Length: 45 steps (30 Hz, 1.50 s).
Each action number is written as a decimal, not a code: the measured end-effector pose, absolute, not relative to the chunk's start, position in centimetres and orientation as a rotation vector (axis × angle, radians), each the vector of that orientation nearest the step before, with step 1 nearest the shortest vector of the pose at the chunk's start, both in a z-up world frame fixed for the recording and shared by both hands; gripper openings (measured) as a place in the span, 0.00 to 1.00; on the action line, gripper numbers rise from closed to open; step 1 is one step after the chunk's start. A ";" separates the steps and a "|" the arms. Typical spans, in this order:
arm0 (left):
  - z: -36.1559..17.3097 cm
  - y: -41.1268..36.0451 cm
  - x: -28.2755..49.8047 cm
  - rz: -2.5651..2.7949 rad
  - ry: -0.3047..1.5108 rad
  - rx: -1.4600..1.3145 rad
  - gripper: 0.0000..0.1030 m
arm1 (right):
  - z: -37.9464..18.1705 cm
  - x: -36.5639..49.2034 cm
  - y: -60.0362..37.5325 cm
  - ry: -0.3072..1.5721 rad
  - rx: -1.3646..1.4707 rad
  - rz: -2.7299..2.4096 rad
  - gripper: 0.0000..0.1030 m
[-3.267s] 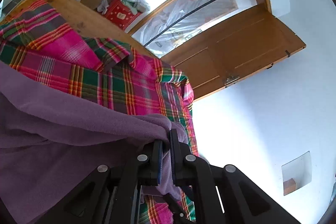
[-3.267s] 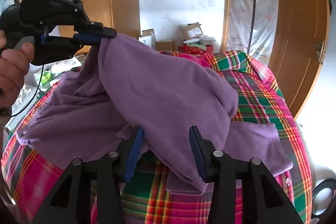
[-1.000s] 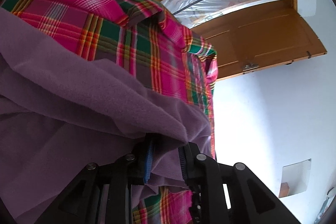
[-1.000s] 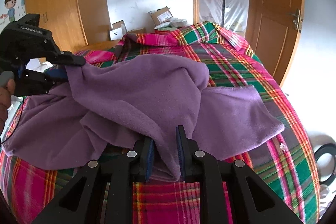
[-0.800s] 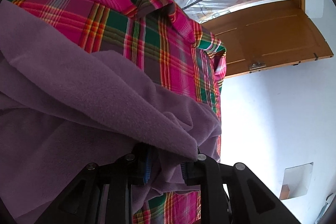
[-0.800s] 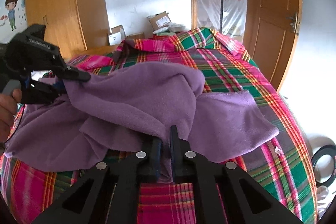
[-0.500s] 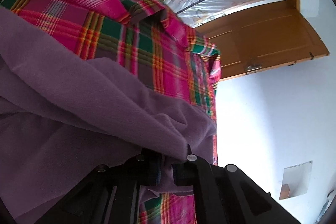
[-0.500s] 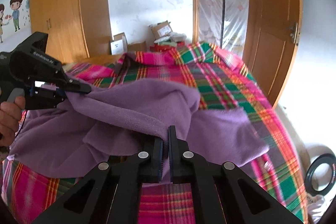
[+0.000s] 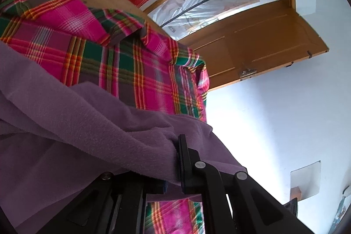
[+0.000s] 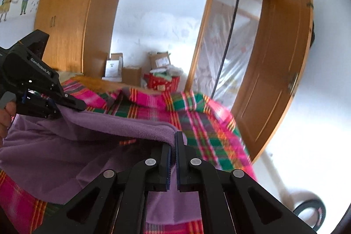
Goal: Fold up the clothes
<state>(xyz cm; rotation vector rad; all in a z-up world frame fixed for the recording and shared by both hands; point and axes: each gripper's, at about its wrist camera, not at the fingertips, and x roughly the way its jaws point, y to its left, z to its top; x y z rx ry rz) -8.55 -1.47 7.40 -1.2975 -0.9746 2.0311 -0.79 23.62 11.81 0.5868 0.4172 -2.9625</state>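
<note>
Two tools pinching purple garment [image 10: 131, 126], lifted

Left wrist view looks close along purple garment [image 9: 87, 124] toward the door [image 9: 263, 43]; right wrist view, seemingly tilted, shares both, plus the bed [image 10: 197, 115].

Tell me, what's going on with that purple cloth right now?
Left gripper shut on purple cloth. Right gripper shut on it too. Cloth lifted and stretched between them above plaid bedspread. Nothing in the way.

Open plaid bedspread [image 10: 204, 124] is seen beyond the lifted purple cloth [image 10: 122, 126]; the far end is blocked by boxes [image 10: 160, 63] and a wardrobe [image 10: 76, 14].
</note>
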 end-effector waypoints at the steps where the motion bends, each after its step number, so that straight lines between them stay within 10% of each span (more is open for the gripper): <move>1: 7.7 -1.6 -8.5 2.032 -0.978 -1.285 0.07 | 12.3 -0.8 23.5 0.432 0.565 -2.967 0.03; 16: 7.5 -1.0 -10.0 2.024 -0.966 -1.278 0.08 | 12.4 -2.7 22.6 0.671 0.607 -2.937 0.03; 45: -0.6 -1.0 -18.5 2.023 -1.017 -1.543 0.11 | 6.0 -20.1 24.9 0.346 1.160 -2.631 0.03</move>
